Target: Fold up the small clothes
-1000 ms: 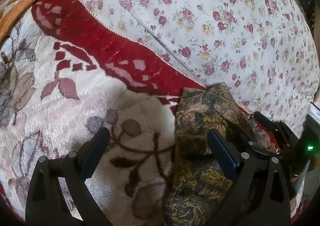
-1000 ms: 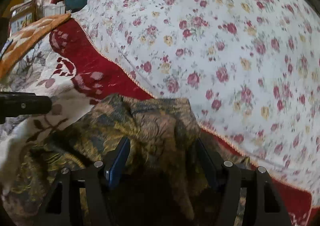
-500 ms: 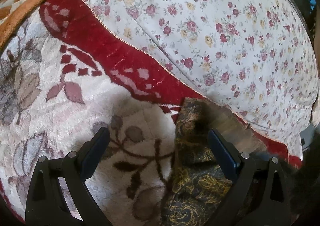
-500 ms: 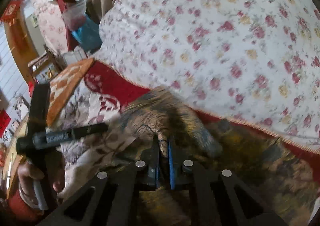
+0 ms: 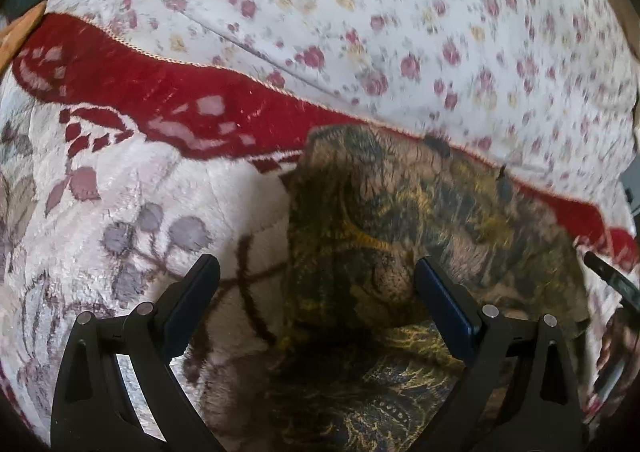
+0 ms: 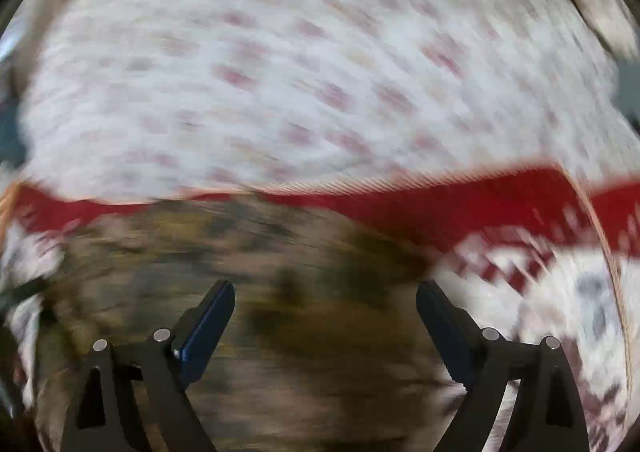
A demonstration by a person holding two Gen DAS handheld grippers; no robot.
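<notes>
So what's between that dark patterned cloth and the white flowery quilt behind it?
A red blanket band runs between the dark patterned cloth and the flowery quilt, clearest in the left wrist view.

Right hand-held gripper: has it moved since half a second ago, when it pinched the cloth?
Yes. The right hand-held gripper has opened and swung right: the red blanket band now crosses level above the patterned cloth.
</notes>
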